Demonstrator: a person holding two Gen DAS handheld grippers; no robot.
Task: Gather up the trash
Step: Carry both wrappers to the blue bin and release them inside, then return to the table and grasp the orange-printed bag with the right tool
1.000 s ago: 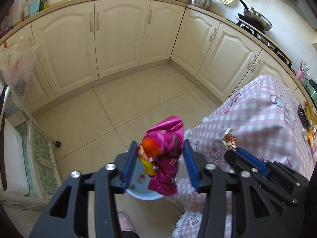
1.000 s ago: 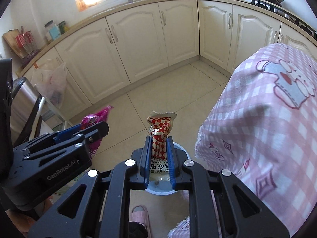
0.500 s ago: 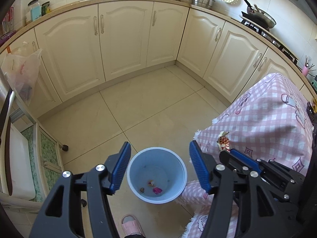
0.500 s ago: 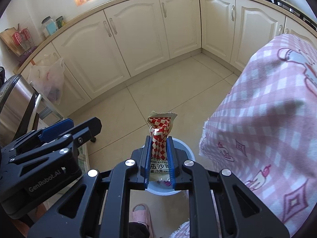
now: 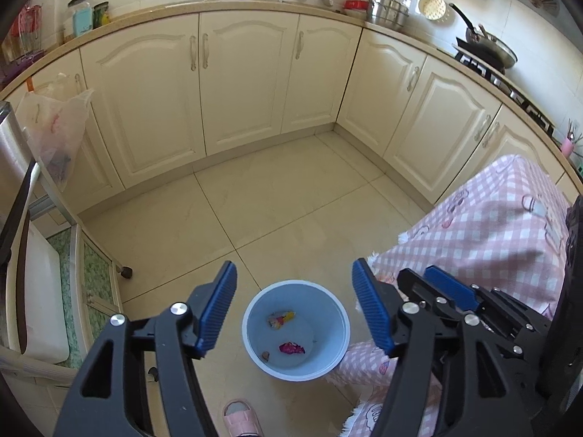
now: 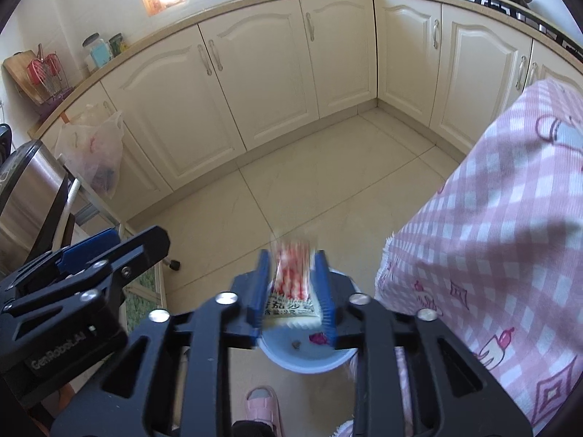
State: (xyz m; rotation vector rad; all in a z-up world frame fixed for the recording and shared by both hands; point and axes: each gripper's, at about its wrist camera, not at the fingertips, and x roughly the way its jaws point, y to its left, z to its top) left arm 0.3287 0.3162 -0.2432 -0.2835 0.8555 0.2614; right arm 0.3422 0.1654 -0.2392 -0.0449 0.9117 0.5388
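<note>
Blurring between the just-opening right claw point(image 6: 291, 284): red-checked sachet point(image 6: 293, 280); left claw point(image 5: 293, 309) spread, empty.

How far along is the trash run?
Done: the pink wrapper lies in the bin with another wrapper; the left claw stands open and empty above it. In hand: the right claw has just been opening, and the red-checked packet sits blurred between its jaws over the bin. Left: that drop. Nothing else to collect shows.
</note>
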